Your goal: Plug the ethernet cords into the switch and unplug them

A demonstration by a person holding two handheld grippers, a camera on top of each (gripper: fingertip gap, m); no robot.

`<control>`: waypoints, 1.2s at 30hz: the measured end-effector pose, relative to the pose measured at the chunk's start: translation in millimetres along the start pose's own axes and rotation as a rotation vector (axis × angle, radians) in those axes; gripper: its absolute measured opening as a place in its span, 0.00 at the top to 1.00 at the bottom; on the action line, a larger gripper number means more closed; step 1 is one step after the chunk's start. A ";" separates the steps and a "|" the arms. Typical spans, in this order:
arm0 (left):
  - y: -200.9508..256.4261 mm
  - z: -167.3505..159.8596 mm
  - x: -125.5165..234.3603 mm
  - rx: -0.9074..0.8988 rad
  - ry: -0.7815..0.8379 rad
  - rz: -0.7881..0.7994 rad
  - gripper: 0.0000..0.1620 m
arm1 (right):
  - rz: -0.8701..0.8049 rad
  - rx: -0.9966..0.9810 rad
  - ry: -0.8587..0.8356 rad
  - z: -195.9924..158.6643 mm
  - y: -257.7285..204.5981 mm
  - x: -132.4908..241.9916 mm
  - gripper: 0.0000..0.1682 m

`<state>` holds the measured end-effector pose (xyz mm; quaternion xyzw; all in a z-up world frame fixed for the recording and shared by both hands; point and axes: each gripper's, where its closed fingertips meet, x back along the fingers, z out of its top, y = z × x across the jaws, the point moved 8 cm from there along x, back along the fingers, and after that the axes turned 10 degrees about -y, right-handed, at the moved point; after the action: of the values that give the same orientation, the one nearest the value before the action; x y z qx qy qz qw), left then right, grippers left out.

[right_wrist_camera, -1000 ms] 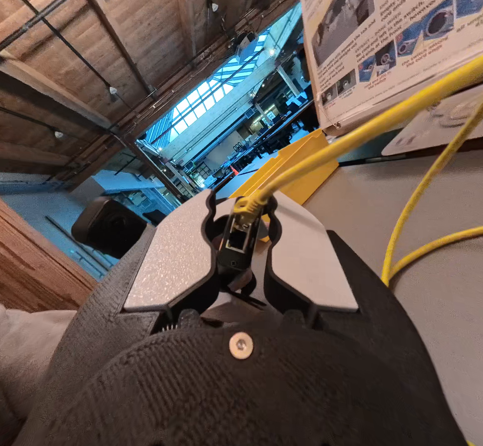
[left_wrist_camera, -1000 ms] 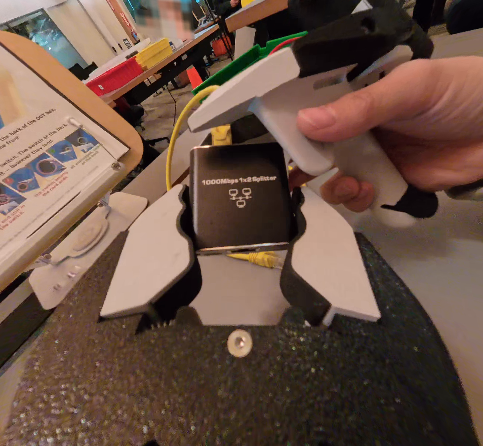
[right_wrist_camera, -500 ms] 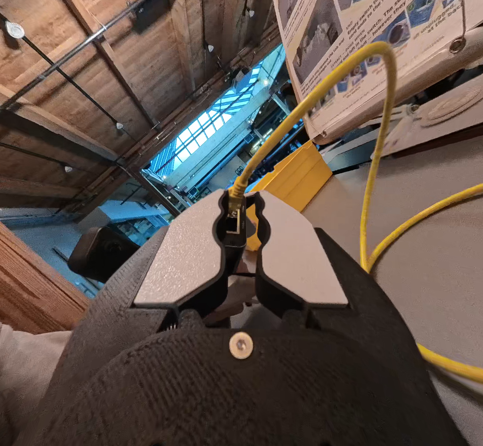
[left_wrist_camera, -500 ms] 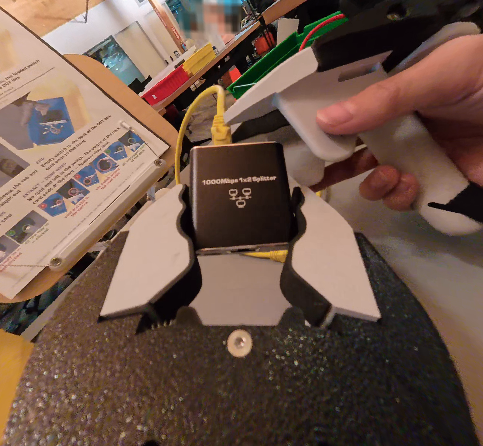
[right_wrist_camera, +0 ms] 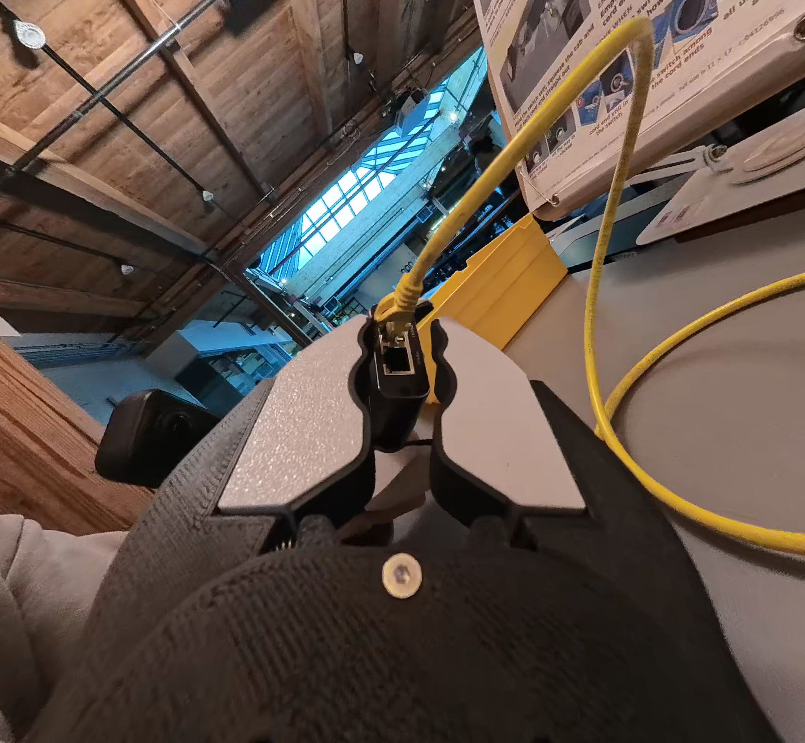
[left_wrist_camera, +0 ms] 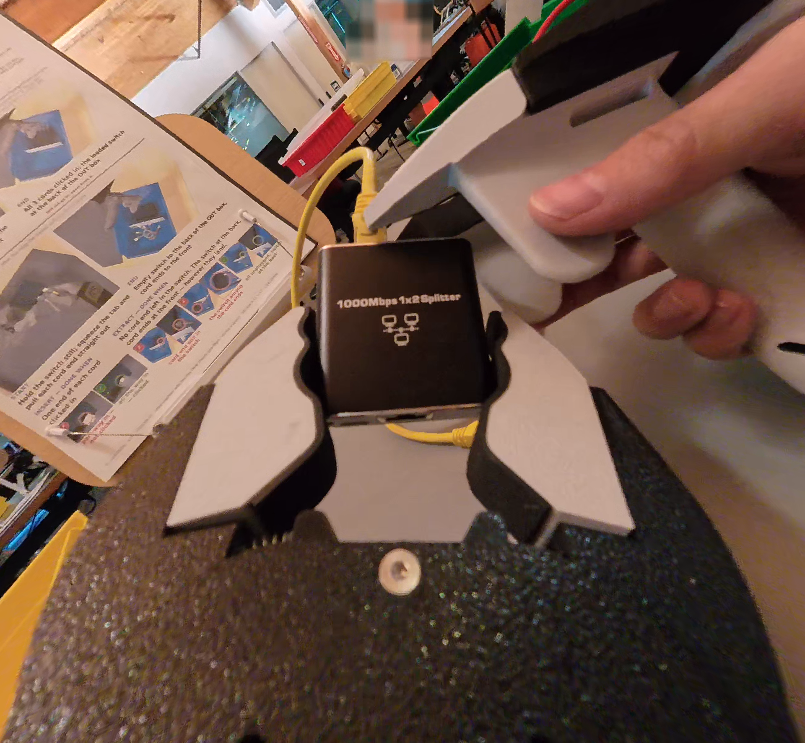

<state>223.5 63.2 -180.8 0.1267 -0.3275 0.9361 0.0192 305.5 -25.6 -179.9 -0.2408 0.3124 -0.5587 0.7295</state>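
Left gripper point(left_wrist_camera: 403, 367) jaws clamped on black switch point(left_wrist_camera: 400, 325), steadying it off the table. Right gripper point(right_wrist_camera: 398, 367) jaws narrow, straddling the far port end by yellow cord plug point(right_wrist_camera: 400, 308); grip unclear. 1 port empty.

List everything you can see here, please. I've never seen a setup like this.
switch: one, black, clamped in the left tool
plugged cord: one, yellow, in the switch's far port
loose plug: one, yellow, below the switch's near edge
instruction sheet: one, white, on a board at left
bin: one, yellow, by the table's far edge
far bins: three, red, yellow, green, on tables behind
table: one, grey
left tool: one, grey-black
right tool: one, grey-black, fingers flanking the plugged end
hand: one, holding the right tool
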 end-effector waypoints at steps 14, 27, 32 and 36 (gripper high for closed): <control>4.6 2.0 -0.9 0.029 0.028 -0.101 0.54 | 0.004 0.042 -0.022 -1.1 0.7 1.3 0.89; 4.8 1.8 -2.9 0.073 0.024 -0.103 0.54 | -0.009 0.041 -0.035 -0.4 0.9 2.5 0.89; 4.5 4.3 -1.2 0.077 0.040 -0.077 0.54 | 0.013 0.044 0.005 1.3 -1.7 3.6 0.89; 1.9 2.6 -1.2 0.086 0.035 -0.066 0.54 | 0.023 0.023 0.014 2.7 0.4 5.9 0.91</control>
<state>225.0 60.2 -180.2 0.1217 -0.2821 0.9503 0.0503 308.7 -31.2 -179.4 -0.2249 0.3136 -0.5556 0.7365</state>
